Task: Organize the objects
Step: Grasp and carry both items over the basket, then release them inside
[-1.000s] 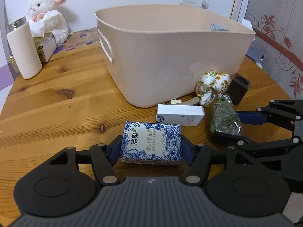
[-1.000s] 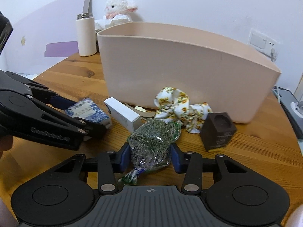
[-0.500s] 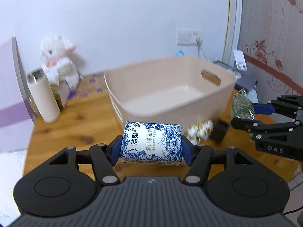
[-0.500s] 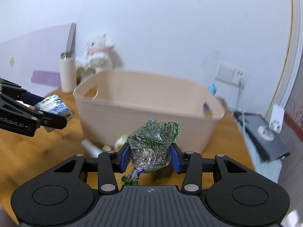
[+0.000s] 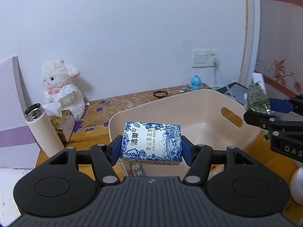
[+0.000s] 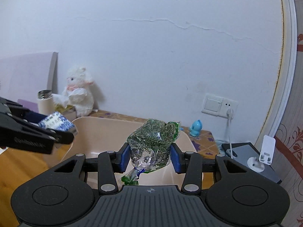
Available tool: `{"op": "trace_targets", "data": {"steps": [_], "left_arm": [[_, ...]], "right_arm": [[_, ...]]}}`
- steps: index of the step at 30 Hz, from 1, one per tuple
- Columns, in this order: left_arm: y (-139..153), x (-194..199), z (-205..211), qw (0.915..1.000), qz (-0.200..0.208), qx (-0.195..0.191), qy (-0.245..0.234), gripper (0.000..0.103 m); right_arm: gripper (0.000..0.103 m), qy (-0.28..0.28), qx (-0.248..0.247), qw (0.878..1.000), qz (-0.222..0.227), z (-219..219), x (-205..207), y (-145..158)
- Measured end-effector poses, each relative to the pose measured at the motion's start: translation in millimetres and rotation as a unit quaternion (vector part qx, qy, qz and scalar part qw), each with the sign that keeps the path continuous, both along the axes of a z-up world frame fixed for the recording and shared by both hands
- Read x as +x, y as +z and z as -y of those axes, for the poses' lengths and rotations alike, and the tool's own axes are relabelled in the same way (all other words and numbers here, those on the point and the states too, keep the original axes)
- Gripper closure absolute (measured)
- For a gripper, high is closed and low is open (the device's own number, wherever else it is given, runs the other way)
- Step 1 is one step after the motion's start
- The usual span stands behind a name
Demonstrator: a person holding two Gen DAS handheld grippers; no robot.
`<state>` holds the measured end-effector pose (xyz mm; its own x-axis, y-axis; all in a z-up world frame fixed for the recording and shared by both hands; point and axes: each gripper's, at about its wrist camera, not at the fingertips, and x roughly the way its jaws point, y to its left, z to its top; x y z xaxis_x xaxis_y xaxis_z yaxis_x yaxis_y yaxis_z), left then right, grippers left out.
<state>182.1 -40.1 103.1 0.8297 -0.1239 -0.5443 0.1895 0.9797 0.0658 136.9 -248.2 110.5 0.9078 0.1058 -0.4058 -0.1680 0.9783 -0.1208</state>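
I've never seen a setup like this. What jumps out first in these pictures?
Two black grippers, each carrying something above a beige plastic basket: the left gripper clamps a blue-and-white tissue pack, the right gripper a clear bag of green tea leaves. Behind, a white plush lamb sits against the wall.

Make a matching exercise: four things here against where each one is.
Things:
1. tissue pack
2. herb bag
3. flask
4. blue toy

Places:
A. standing by the plush lamb
B. in the right tongs
C. on the table below the wall switch
D. in the left tongs

Pairs: 1-D, 2-B, 3-A, 4-C
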Motion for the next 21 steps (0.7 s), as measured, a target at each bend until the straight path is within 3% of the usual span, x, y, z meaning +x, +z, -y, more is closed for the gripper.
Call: {"op": "trace_targets", "data": {"steps": [6, 12, 15, 17, 18, 21], "left_arm": [[-29, 43, 10, 0.9988, -0.041, 0.001, 0.025, 0.038], [-58, 66, 19, 0.9964, -0.079, 0.013, 0.026, 0.038], [-66, 69, 25, 0.9960, -0.076, 0.042, 0.025, 0.038], [-67, 68, 26, 0.9961, -0.077, 0.041, 0.018, 0.037], [-67, 67, 26, 0.9960, -0.078, 0.040, 0.018, 0.037], [-60, 63, 24, 0.9959, -0.079, 0.037, 0.025, 0.028]], "right_arm": [[0.061, -0.012, 0.001, 1.000, -0.028, -4, 41, -15], [0.061, -0.009, -0.007, 0.996, -0.087, -9, 73, -47], [0.061, -0.006, -0.017, 0.993, -0.115, -12, 80, -62], [0.060, -0.009, -0.023, 0.992, -0.124, -13, 82, -68], [0.050, -0.011, -0.021, 0.992, -0.127, -12, 83, -69], [0.043, -0.017, -0.012, 0.992, -0.128, -10, 78, -66]]}}
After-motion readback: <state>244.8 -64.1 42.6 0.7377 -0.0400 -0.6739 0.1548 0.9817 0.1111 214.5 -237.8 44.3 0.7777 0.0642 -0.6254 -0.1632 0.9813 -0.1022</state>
